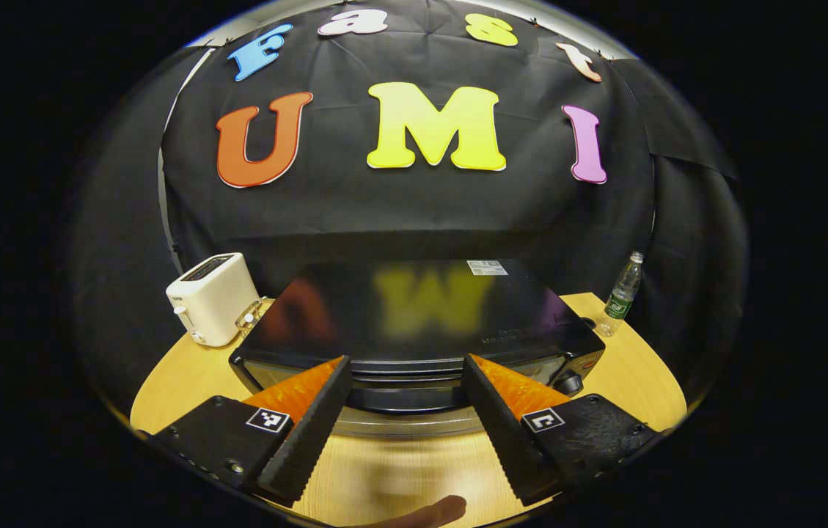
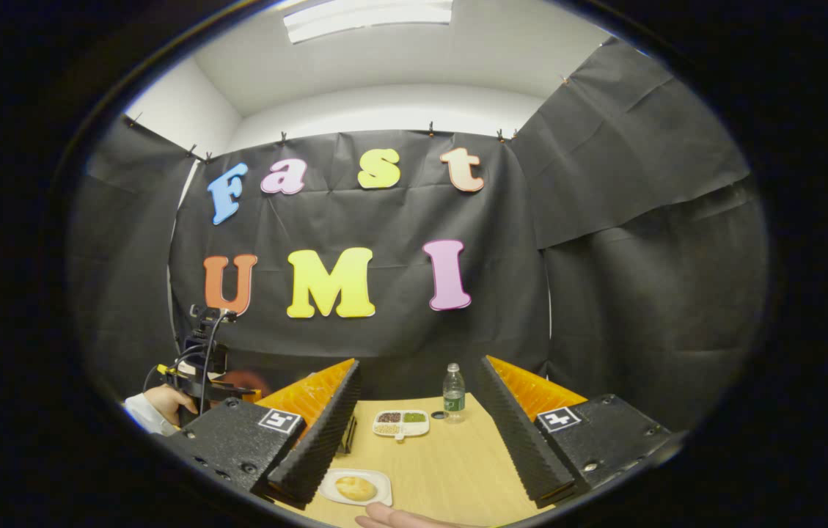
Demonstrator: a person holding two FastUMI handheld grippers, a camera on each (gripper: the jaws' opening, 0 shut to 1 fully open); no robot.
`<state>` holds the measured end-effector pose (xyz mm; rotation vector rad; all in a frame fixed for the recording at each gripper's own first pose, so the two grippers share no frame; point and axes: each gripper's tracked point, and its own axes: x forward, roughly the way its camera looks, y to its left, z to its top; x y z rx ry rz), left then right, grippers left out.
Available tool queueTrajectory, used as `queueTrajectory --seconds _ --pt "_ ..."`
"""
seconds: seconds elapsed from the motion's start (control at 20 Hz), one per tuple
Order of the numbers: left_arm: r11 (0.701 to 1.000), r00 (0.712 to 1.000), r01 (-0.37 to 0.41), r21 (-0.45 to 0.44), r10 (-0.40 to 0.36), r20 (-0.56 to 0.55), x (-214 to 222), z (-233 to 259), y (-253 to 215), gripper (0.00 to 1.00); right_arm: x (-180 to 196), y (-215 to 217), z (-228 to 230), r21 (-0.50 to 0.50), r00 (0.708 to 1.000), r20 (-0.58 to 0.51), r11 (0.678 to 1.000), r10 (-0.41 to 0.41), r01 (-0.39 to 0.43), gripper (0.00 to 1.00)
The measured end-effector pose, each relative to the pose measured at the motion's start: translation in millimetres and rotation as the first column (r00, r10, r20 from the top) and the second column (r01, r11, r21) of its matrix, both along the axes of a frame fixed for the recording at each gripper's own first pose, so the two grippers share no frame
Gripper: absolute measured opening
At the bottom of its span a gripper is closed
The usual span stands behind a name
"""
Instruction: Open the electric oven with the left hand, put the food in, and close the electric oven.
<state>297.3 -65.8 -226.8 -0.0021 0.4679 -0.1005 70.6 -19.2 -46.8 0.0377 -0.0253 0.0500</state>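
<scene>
The black electric oven (image 1: 421, 330) with a glossy top stands in the middle of the light wooden surface (image 1: 626, 374), directly ahead of the left tongs (image 1: 406, 418) in the left gripper view. Its door looks closed, and a dark knob (image 1: 569, 381) sits at the right end of its front. The left tongs are spread wide, one finger to each side of the oven's front, and they hold nothing; whether they touch the oven I cannot tell.

In the right gripper view, a small white rectangular plate (image 2: 355, 487) lies near on the surface and carries a round, pale yellow piece of food (image 2: 356, 487). Farther away lies a white divided tray (image 2: 400, 423); its compartments hold a dark filling, a green filling and a pale one. Just to the right of this tray stands a clear plastic bottle (image 2: 453, 392) with a green label, upright, and a small dark cap (image 2: 437, 415) lies between them.

The right tongs (image 2: 421, 433) are also spread wide and empty, held above the surface. At the far left of this view a hand (image 2: 168, 402) with a white sleeve holds the other device.

In the left gripper view a cream-white toaster (image 1: 212, 297) stands to the left of the oven.
</scene>
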Motion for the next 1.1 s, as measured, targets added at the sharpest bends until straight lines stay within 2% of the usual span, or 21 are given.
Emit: queueTrajectory --seconds 0.4,0.45,0.6,0.65,0.75,0.8,0.9,0.95,1.05,1.1 --pt "1.000 1.000 -0.003 0.004 0.003 0.001 -49.1 -9.6 0.2 0.99 -9.2 5.0 -7.9 -0.005 1.000 -0.018 1.000 0.008 -0.008 0.96" --pt "1.000 1.000 -0.003 0.004 0.003 0.002 -57.2 -13.5 -0.3 0.99 -10.6 6.0 -10.2 -0.004 1.000 -0.022 1.000 0.009 -0.009 1.00" --pt "1.000 1.000 -0.009 0.004 0.009 0.023 -80.4 -23.0 1.6 0.99 -15.3 6.4 -13.2 -0.004 0.999 -0.032 1.000 0.009 -0.009 0.96" --pt "1.000 1.000 -0.010 0.002 0.010 0.024 -90.4 -28.7 1.0 0.99 -16.2 5.8 -15.9 -0.005 0.999 -0.034 1.000 0.008 -0.008 1.00" --pt "1.000 1.000 -0.016 -0.007 0.017 0.024 -107.6 -41.2 1.4 0.99 -19.7 5.7 -18.1 -0.005 0.999 -0.037 1.000 0.007 -0.007 0.96" --pt "1.000 0.999 -0.016 -0.004 0.016 0.030 -116.2 -48.1 0.8 0.99 -21.1 6.0 -19.9 -0.005 0.999 -0.041 1.000 0.007 -0.007 1.00" --pt "1.000 0.999 -0.018 0.013 0.017 0.033 -131.0 -63.0 1.3 0.99 -24.3 7.4 -24.8 -0.009 0.999 -0.047 1.000 0.011 -0.011 1.00" --pt "1.000 0.999 -0.021 0.015 0.021 0.030 -137.5 -71.2 1.8 0.99 -24.4 7.0 -26.8 -0.014 0.999 -0.051 1.000 0.008 -0.009 0.96" --pt "1.000 1.000 -0.019 0.012 0.019 0.010 -151.0 -87.9 1.8 0.99 -25.3 6.3 -31.6 -0.017 0.999 -0.055 1.000 0.003 -0.004 0.96" --pt "1.000 1.000 -0.020 0.007 0.020 0.001 -155.8 -95.1 1.8 0.99 -24.9 6.9 -34.4 -0.016 0.998 -0.058 1.000 0.004 -0.005 1.00"
